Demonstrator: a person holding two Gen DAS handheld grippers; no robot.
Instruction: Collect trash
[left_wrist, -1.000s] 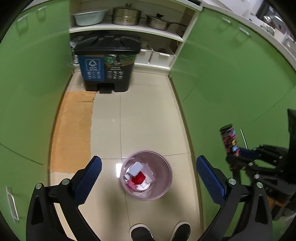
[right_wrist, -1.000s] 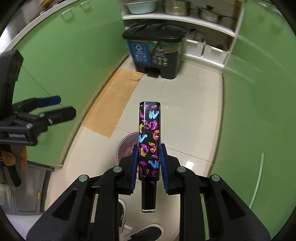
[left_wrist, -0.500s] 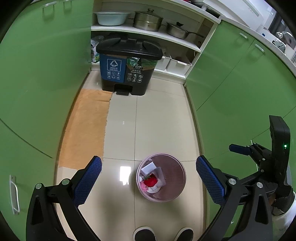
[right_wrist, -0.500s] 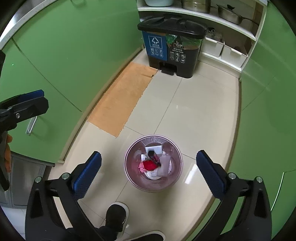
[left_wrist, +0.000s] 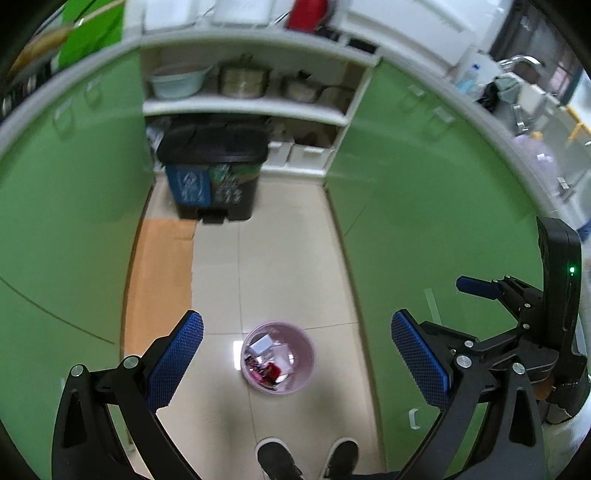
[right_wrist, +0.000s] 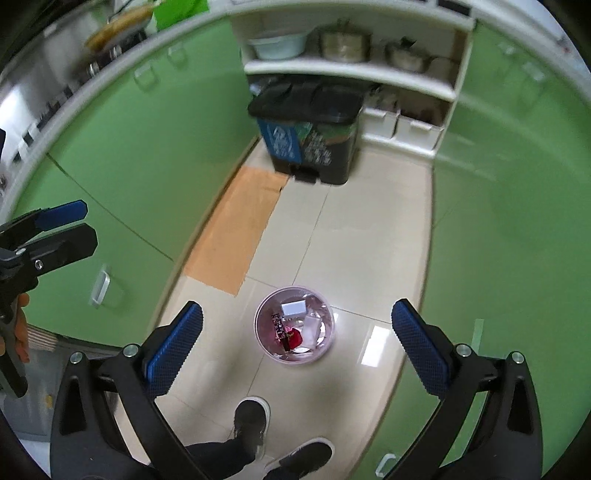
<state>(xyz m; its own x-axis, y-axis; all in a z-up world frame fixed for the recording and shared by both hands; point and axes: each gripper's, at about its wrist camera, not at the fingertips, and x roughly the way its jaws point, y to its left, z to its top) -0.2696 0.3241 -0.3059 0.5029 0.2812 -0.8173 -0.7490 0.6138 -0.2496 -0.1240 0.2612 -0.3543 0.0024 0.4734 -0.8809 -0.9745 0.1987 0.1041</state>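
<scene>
**Both jaws spread wide above the pink bin, nothing held**

The right gripper (right_wrist: 297, 345) has its jaws as wide as they go, and nothing sits between the blue, cross-hatched pads. The left gripper (left_wrist: 297, 356) is likewise spread wide and holds nothing. Each touches only air, high above the floor.

The trash lies in the small round bin (right_wrist: 294, 324), a translucent pink plastic tub standing on the glossy cream floor tiles (right_wrist: 354, 236). Inside it, the long black wrapper with bright multicoloured print (right_wrist: 279, 326) rests along the left wall, beside a white box (right_wrist: 293, 308), a red scrap and clear film.

A tan mat (right_wrist: 240, 229) lies flat along the left cabinets. Smooth green cabinet doors (right_wrist: 147, 147) close in both sides of the narrow aisle. At the far end stands a black-lidded pedal bin (right_wrist: 308, 136) with a blue label, under white shelves carrying steel pots and a pale basin. The person's dark shoes (right_wrist: 251, 421) stand just before the pink bin.
</scene>
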